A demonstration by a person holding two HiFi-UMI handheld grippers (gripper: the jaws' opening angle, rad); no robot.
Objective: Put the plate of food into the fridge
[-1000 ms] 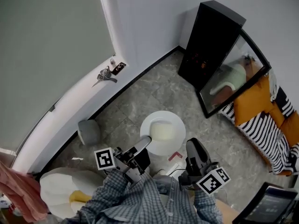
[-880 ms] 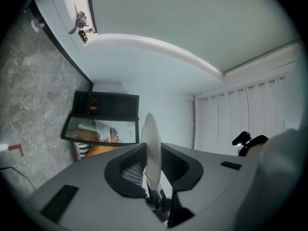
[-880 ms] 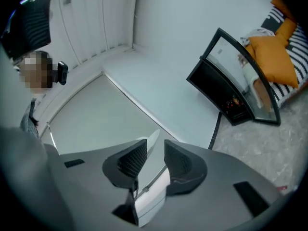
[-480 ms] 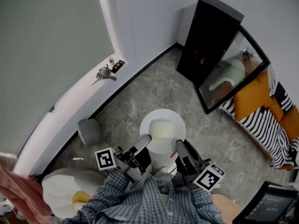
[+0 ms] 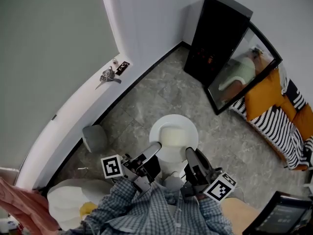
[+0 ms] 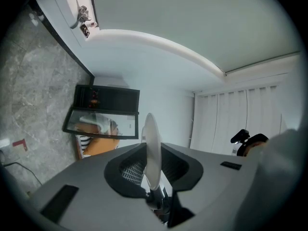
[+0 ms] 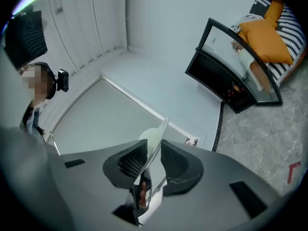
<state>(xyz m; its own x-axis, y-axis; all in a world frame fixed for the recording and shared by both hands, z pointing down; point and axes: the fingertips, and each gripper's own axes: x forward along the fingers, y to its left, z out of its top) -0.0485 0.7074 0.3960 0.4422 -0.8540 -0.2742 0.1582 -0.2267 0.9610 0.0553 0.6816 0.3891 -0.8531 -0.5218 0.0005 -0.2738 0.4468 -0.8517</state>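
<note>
Head view: the left gripper (image 5: 155, 148) has its fingers clamped on the round white plate of pale food (image 5: 174, 118). The right gripper (image 5: 190, 153) has fingers that have just been closing and loosely straddle the plate's rim.

Left gripper (image 5: 155, 147) clamped on the plate (image 5: 190, 129); right gripper (image 5: 190, 153) jaws just closing around its rim.

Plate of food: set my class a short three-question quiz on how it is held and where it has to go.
1. True or false: the left gripper grips the plate by its rim.
2. The glass door of the fridge is: A shut, B open, C missing.
3. What colour is the food on the plate?
Key: 1 true; 2 B; 3 pale cream.
</note>
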